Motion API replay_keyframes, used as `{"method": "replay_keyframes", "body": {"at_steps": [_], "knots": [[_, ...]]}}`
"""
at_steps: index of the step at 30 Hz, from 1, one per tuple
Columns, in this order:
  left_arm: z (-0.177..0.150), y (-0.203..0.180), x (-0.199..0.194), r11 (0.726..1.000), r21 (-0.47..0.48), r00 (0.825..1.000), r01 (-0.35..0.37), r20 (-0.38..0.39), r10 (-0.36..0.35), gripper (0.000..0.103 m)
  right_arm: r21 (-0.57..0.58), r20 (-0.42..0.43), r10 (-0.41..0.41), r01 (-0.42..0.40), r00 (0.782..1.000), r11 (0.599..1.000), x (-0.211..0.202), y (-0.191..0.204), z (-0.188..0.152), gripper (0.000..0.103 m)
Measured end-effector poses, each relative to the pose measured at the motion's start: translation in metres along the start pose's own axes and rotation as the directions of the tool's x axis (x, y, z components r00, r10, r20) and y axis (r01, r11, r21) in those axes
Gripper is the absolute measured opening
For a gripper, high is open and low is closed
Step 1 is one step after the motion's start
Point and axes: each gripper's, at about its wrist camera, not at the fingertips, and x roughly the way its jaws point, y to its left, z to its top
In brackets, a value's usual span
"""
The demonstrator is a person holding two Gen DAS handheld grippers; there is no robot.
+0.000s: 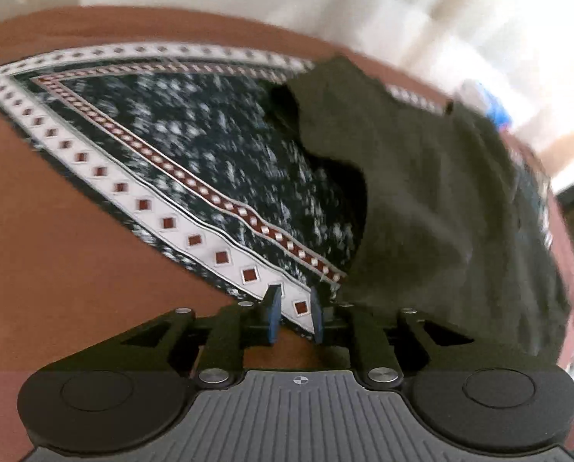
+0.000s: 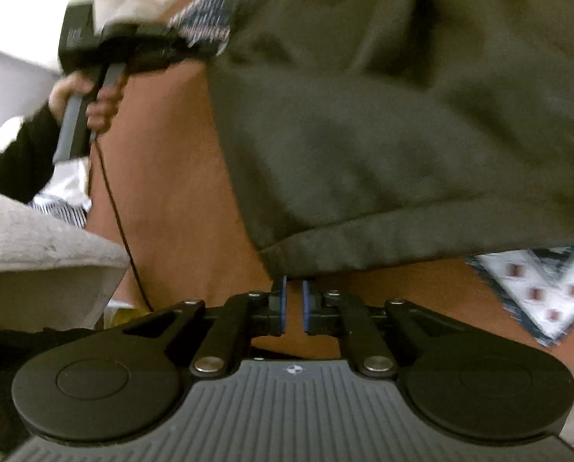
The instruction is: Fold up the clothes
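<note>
1. Ribbed grey housing fills the bottom of both wrist views, with the black finger linkages ahead of it.
2. Surface: a rust-brown cover (image 1: 56, 238) spans the work area. A patterned cloth (image 1: 194, 161) lies flat on it, dark with white flecks, bordered by white bands with red diamonds.
3. Room: pale, blurred walls stand beyond the far edge. In the right wrist view a grey cushioned edge (image 2: 44, 238) sits at the left.
4. Task item: an olive-green garment (image 1: 440, 208) lies on the patterned cloth; its hem also reaches onto the brown cover.
5. Left gripper (image 1: 294, 313): the blue-padded fingers stand apart, nothing pinched. The white border of the patterned cloth shows in the gap; the garment edge lies just beside the right-hand finger.
6. Right gripper (image 2: 294, 300): the fingers stand close, a narrow gap remaining. The garment hem lies just beyond the tips; whether the pads touch it cannot be told.
7. A hand (image 2: 90, 104) in a dark sleeve holds the left gripper's handle, from which a thin black cable (image 2: 121, 231) trails.
</note>
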Motion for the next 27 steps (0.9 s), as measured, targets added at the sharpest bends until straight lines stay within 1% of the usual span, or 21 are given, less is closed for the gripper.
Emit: {"method": "replay_keyframes", "body": {"at_steps": [1, 2, 3, 4, 6, 8, 10, 11, 12, 13, 15, 17, 19, 22, 23, 25, 27], "knots": [[0.000, -0.004, -0.007, 1.000, -0.001, 1.000, 0.006, 0.016, -0.006, 0.040, 0.015, 0.041, -0.021, 0.020, 0.999, 1.000, -0.016, -0.008, -0.001, 0.011], [-0.001, -0.012, -0.014, 1.000, 0.008, 0.999, 0.009, 0.033, -0.009, 0.048, 0.029, 0.079, -0.049, 0.047, 0.996, 0.998, -0.032, -0.017, -0.001, 0.011], [-0.001, -0.019, -0.020, 1.000, 0.018, 0.999, 0.011, 0.049, -0.012, 0.052, 0.048, 0.121, -0.085, 0.079, 0.989, 0.996, -0.047, -0.027, 0.002, 0.011], [0.000, -0.028, -0.025, 0.999, 0.034, 0.998, 0.014, 0.061, -0.016, 0.053, 0.069, 0.164, -0.124, 0.114, 0.979, 0.991, -0.060, -0.038, 0.005, 0.011], [0.000, -0.054, -0.028, 0.997, 0.076, 0.997, 0.026, 0.072, -0.032, 0.055, 0.112, 0.241, -0.203, 0.181, 0.949, 0.977, -0.087, -0.062, 0.012, 0.011], [-0.005, -0.086, -0.026, 0.992, 0.119, 0.996, 0.040, 0.078, -0.050, 0.057, 0.134, 0.290, -0.271, 0.241, 0.918, 0.961, -0.107, -0.089, 0.023, 0.011], [-0.012, -0.120, -0.022, 0.985, 0.163, 0.994, 0.050, 0.085, -0.065, 0.060, 0.139, 0.336, -0.321, 0.290, 0.885, 0.947, -0.126, -0.118, 0.032, 0.011], [-0.018, -0.141, -0.020, 0.981, 0.186, 0.994, 0.048, 0.090, -0.066, 0.063, 0.137, 0.356, -0.340, 0.312, 0.870, 0.940, -0.135, -0.133, 0.036, 0.012], [-0.026, -0.162, -0.017, 0.977, 0.208, 0.993, 0.044, 0.095, -0.066, 0.066, 0.126, 0.371, -0.353, 0.330, 0.859, 0.936, -0.140, -0.147, 0.039, 0.015], [-0.034, -0.184, -0.014, 0.972, 0.231, 0.993, 0.041, 0.101, -0.065, 0.067, 0.104, 0.385, -0.363, 0.351, 0.849, 0.931, -0.142, -0.161, 0.042, 0.025], [-0.053, -0.229, -0.007, 0.962, 0.271, 0.993, 0.031, 0.104, -0.061, 0.073, 0.026, 0.409, -0.395, 0.423, 0.822, 0.906, -0.148, -0.184, 0.049, 0.035], [-0.073, -0.276, 0.003, 0.946, 0.323, 0.994, 0.020, 0.095, -0.053, 0.075, -0.077, 0.424, -0.423, 0.497, 0.801, 0.865, -0.148, -0.206, 0.058, 0.036], [-0.092, -0.322, 0.020, 0.922, 0.387, 0.996, 0.026, 0.070, -0.058, 0.075, -0.153, 0.426, -0.422, 0.524, 0.800, 0.838, -0.153, -0.233, 0.066, 0.036], [-0.117, -0.379, 0.051, 0.898, 0.435, 0.998, 0.063, -0.008, -0.066, 0.075, -0.266, 0.413, -0.417, 0.546, 0.809, 0.795, -0.152, -0.257, 0.074, 0.036], [-0.125, -0.397, 0.061, 0.888, 0.455, 0.997, 0.072, -0.028, -0.066, 0.075, -0.301, 0.408, -0.412, 0.546, 0.815, 0.782, -0.151, -0.263, 0.076, 0.036], [-0.141, -0.424, 0.079, 0.869, 0.489, 0.997, 0.077, -0.049, -0.061, 0.075, -0.355, 0.399, -0.387, 0.529, 0.831, 0.771, -0.152, -0.271, 0.079, 0.036], [-0.155, -0.448, 0.095, 0.844, 0.531, 0.997, 0.077, -0.063, -0.051, 0.075, -0.388, 0.389, -0.352, 0.498, 0.851, 0.775, -0.152, -0.278, 0.083, 0.036]]}}
